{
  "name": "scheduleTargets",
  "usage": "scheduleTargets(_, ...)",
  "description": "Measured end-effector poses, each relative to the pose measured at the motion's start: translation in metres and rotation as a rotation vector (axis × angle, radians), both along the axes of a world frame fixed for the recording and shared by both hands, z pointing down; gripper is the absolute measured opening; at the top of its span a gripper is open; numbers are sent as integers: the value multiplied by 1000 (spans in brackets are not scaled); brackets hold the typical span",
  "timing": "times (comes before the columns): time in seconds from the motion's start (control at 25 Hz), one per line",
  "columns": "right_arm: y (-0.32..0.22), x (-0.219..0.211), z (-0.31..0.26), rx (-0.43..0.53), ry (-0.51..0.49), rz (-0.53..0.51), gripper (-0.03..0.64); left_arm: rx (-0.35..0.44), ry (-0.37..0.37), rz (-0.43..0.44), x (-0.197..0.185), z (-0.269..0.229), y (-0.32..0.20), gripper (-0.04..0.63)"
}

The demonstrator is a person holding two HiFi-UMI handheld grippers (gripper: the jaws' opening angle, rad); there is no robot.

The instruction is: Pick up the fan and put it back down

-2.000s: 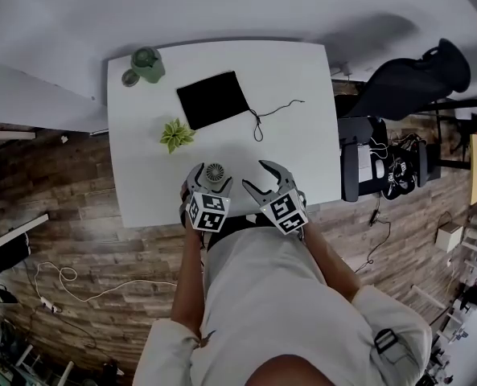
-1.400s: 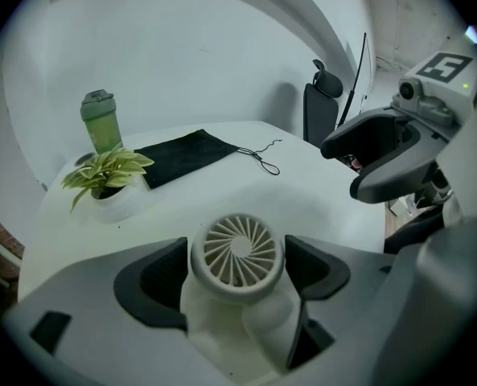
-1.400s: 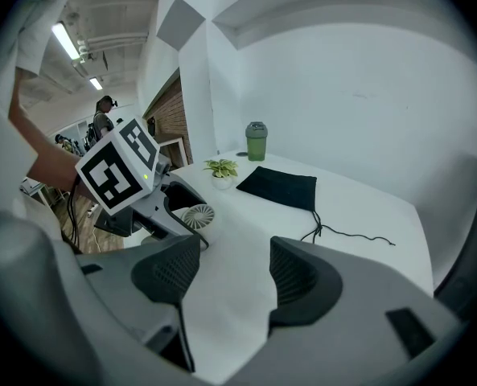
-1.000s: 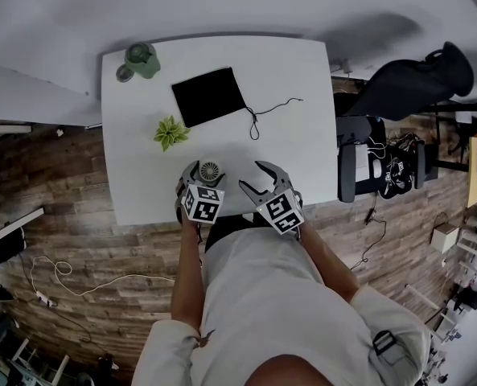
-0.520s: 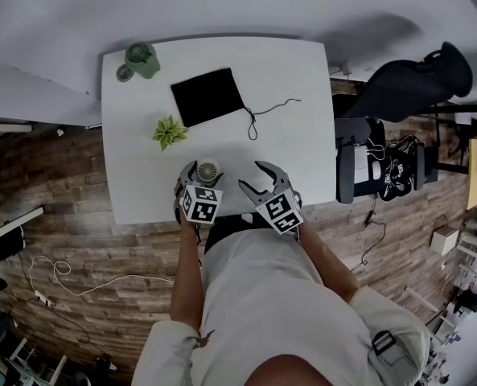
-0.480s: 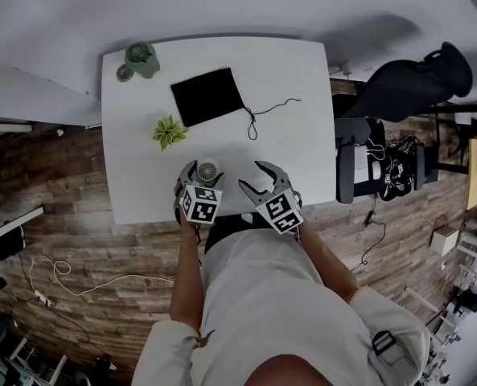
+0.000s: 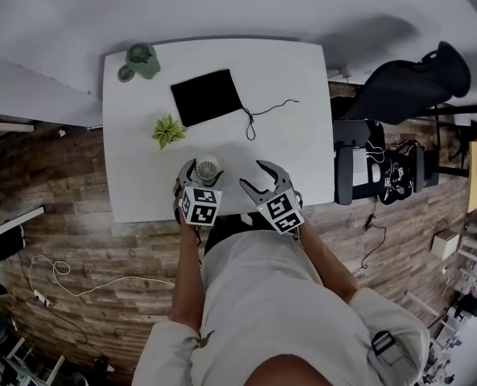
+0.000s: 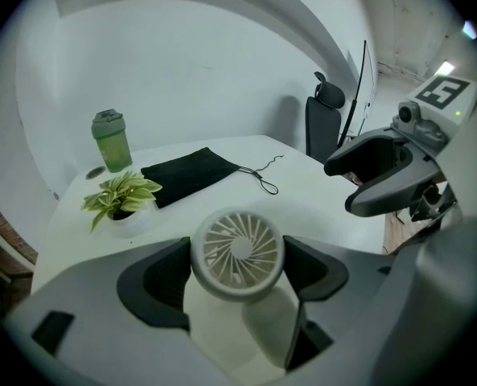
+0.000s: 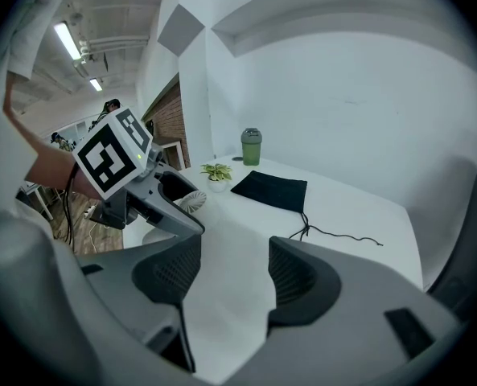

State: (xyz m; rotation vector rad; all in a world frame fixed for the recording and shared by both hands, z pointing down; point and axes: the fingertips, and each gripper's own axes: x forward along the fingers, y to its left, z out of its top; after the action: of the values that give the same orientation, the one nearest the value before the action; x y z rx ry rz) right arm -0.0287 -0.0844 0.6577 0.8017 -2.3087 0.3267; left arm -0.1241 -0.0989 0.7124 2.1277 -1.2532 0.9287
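Now left tongs (image 8: 240, 276) clamp fan (image 8: 236, 252) head on both sides, at desk (image 7: 302, 119) near edge, 6 o'clock, 5 o'clock of plant (image 7: 168, 130). Right tongs (image 9: 230, 276) wide, empty. Keep fan upright, lower straight, release when base sits flat.

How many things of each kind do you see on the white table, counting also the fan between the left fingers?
small fan: 1
green bottle: 1
small round disc beside the bottle: 1
potted plant: 1
black drawstring pouch: 1
Total: 5
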Motion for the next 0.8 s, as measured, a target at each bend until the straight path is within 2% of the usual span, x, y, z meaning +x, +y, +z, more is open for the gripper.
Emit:
scheduleTargets(0.56,-14,10,-33,79,-49,18,266,154,5,-49,4,-62,-11,354)
scheduleTargets(0.8,-21,12,-69,146,-90,25,265,254,48,-75,5,-108,-17,354)
